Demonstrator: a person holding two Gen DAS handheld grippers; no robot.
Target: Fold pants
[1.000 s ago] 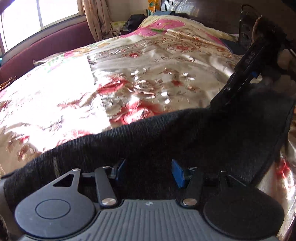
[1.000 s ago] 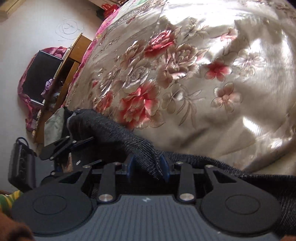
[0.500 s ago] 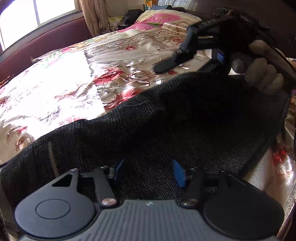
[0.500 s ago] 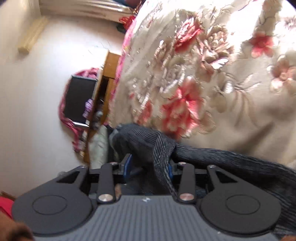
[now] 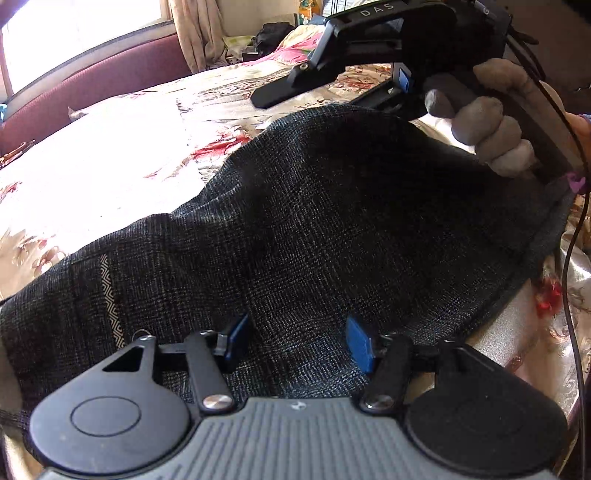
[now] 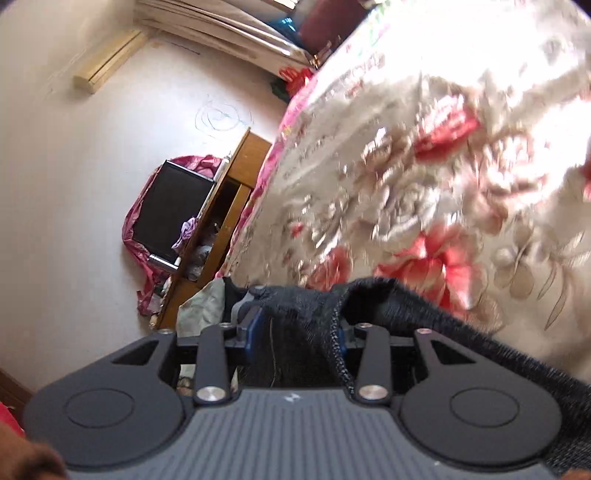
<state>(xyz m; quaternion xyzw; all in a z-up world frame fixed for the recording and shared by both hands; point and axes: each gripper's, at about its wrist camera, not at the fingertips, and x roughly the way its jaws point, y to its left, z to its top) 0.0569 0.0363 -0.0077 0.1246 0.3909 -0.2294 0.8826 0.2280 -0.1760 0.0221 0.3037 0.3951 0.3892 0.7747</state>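
there, pants [image 5: 332, 229] bunched between right hand-held gripper [image 6: 299, 332] pads, seemingly clamped

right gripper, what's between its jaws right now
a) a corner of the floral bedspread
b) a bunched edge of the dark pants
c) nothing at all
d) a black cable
b: in the right wrist view, a gathered fold of the dark woven pants fills the gap of the right gripper, pressed between its blue pads, while the floral bedspread lies beyond them, untouched.

Sunlit floral bed [image 5: 110, 155], perhaps a window [image 5: 74, 33]
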